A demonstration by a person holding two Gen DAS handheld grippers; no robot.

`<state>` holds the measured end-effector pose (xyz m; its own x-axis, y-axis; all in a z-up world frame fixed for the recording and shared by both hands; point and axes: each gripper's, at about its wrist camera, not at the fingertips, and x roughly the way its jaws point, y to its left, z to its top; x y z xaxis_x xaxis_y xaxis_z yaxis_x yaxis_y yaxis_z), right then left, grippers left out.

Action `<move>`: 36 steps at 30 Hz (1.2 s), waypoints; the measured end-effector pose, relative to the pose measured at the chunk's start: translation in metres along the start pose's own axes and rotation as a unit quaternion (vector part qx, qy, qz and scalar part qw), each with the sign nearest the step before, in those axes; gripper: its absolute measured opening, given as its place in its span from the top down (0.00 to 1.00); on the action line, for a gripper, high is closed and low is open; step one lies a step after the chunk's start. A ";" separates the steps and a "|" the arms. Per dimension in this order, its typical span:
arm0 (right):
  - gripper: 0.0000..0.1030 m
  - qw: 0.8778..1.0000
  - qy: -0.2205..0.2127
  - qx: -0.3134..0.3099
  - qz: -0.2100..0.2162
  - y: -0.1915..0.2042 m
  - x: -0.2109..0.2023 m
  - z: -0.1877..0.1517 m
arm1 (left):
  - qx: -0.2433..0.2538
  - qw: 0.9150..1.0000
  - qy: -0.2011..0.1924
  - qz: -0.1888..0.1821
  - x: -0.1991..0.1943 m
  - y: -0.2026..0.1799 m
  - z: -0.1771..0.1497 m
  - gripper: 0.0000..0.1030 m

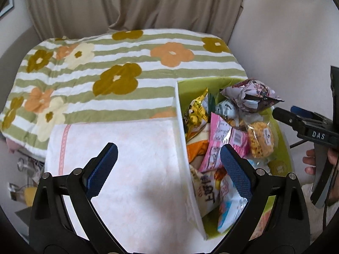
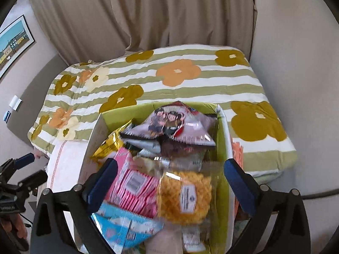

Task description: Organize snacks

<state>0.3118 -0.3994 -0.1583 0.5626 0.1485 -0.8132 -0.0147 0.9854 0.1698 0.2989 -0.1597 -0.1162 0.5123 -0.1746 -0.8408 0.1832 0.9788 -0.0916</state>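
Note:
A box (image 1: pixel 181 127) with white outer walls and a green inside holds several snack packets; it also shows in the right wrist view (image 2: pixel 224 131). Among them are a pink packet (image 1: pixel 222 139), a clear bag of yellow snacks (image 1: pixel 260 141), a gold packet (image 1: pixel 196 110) and a grey cartoon-print bag (image 1: pixel 252 94). My left gripper (image 1: pixel 168 167) is open and empty, astride the box's left wall. My right gripper (image 2: pixel 169 180) is open and empty, over the pink packet (image 2: pixel 131 182) and yellow snack bag (image 2: pixel 184 192). The cartoon bag (image 2: pixel 171 124) lies at the box's far end.
The box sits on a pale pink towel (image 1: pixel 118 144) in front of a green-striped floral quilt (image 1: pixel 118 63). A beige curtain (image 1: pixel 131 2) hangs behind. The right gripper (image 1: pixel 307 124) shows at the right edge of the left view. A framed picture (image 2: pixel 14 42) hangs on the left wall.

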 end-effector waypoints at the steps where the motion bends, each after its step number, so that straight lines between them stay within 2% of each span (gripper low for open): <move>1: 0.03 1.000 -0.005 0.001 -0.001 0.004 -0.008 -0.004 | -0.003 1.000 -0.007 -0.002 -0.008 0.003 -0.004 0.06; 8: 0.03 0.998 -0.066 0.000 -0.019 0.042 -0.077 -0.038 | 0.000 0.998 -0.065 -0.004 -0.078 0.021 -0.034 0.06; 15: 0.03 0.990 -0.138 -0.015 -0.031 0.102 -0.159 -0.093 | 0.012 0.990 -0.137 0.019 -0.168 0.042 -0.085 0.06; 17: 0.03 0.987 -0.154 -0.022 -0.035 0.118 -0.176 -0.110 | 0.013 0.987 -0.155 0.027 -0.189 0.050 -0.103 0.01; 22: 0.03 0.983 -0.181 -0.022 -0.034 0.150 -0.199 -0.149 | 0.017 0.981 -0.188 0.038 -0.227 0.063 -0.143 0.01; 28: 0.03 0.978 -0.204 -0.027 -0.043 0.176 -0.212 -0.181 | 0.016 0.975 -0.214 0.052 -0.250 0.071 -0.180 0.01; 36: 0.03 0.973 -0.219 -0.027 -0.063 0.186 -0.220 -0.196 | 0.020 0.968 -0.245 0.054 -0.269 0.077 -0.197 0.01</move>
<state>0.0229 -0.2329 -0.0567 0.8606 -0.0129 -0.5091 0.0413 0.9982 0.0445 0.0099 -0.0163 -0.0020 0.8646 -0.1107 -0.4902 0.1332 0.9910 0.0112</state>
